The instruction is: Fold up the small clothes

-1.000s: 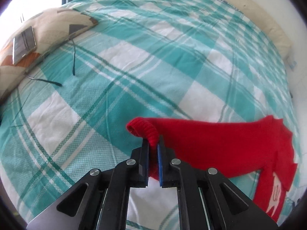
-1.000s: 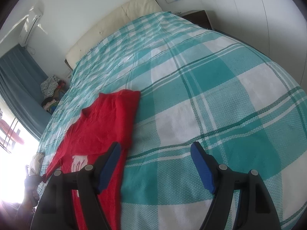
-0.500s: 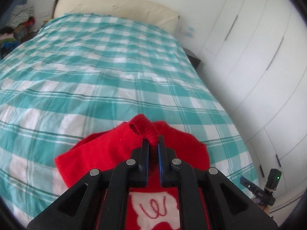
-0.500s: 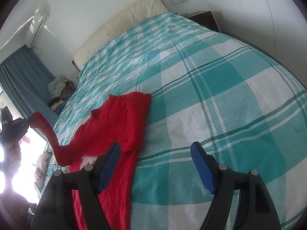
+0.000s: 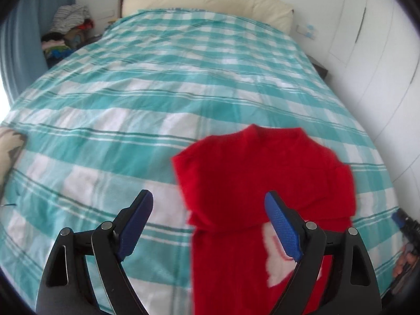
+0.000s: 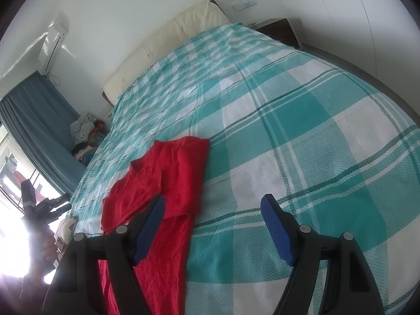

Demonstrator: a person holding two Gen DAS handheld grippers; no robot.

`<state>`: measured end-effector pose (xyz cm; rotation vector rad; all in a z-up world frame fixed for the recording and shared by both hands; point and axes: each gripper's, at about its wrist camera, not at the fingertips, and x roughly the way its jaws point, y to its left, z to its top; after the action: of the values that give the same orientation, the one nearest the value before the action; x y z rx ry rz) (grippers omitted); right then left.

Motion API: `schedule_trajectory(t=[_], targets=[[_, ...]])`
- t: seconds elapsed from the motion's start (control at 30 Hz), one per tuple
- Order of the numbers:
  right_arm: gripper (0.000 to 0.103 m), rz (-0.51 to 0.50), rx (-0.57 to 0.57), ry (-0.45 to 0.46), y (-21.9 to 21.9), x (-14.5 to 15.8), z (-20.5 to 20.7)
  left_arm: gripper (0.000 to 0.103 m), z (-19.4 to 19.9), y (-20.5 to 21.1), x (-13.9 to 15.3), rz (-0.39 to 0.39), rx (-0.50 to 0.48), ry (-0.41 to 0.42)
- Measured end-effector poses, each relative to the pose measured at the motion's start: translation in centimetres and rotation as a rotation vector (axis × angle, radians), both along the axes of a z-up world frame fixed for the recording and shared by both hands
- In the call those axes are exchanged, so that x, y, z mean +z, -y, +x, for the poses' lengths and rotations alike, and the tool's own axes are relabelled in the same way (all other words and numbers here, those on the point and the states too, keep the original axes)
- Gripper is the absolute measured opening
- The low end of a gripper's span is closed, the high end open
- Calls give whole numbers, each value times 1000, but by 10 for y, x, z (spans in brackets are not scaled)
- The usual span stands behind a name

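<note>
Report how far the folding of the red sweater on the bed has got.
Done: both sleeves of the red sweater lie folded in across its chest, on the checked bedspread. In hand: nothing. The left gripper is opening with no cloth between its pads; the right gripper hangs open and empty above the bedspread. Left: the lower body lies full length, so the fold up toward the collar remains.

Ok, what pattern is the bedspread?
Teal-and-white plaid bedspread, clearest in the right wrist view.
</note>
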<state>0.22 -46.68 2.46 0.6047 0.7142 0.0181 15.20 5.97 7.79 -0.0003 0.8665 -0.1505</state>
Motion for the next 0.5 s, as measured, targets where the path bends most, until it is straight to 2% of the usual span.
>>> schedule_trajectory(t=[0.03,0.1,0.23,0.37,0.4,0.43,0.5], targets=[[75,-13,3,-2,-2,0,0,91,-8,-15,-4,39,36,9],[75,-35,9,-10,-5,-1,1,94,-23,-40,-16,61,89,4],[75,-60,8,-30,-9,-5,3,94,-44,-64,-59,-6,135,-43],[75,-128,-14,-43,-10,-7,2,94,-58,-73,-104,-11,188,-18],[75,-140,-20,-48,-10,-8,1,94,-59,-76,-113,-20,197,-45],[75,-148,-25,-53,-9,-9,1,94,-58,-78,-120,-40,199,-83],[75,-148,-34,-67,-6,-12,2,93,-57,-80,-121,-94,172,-94]])
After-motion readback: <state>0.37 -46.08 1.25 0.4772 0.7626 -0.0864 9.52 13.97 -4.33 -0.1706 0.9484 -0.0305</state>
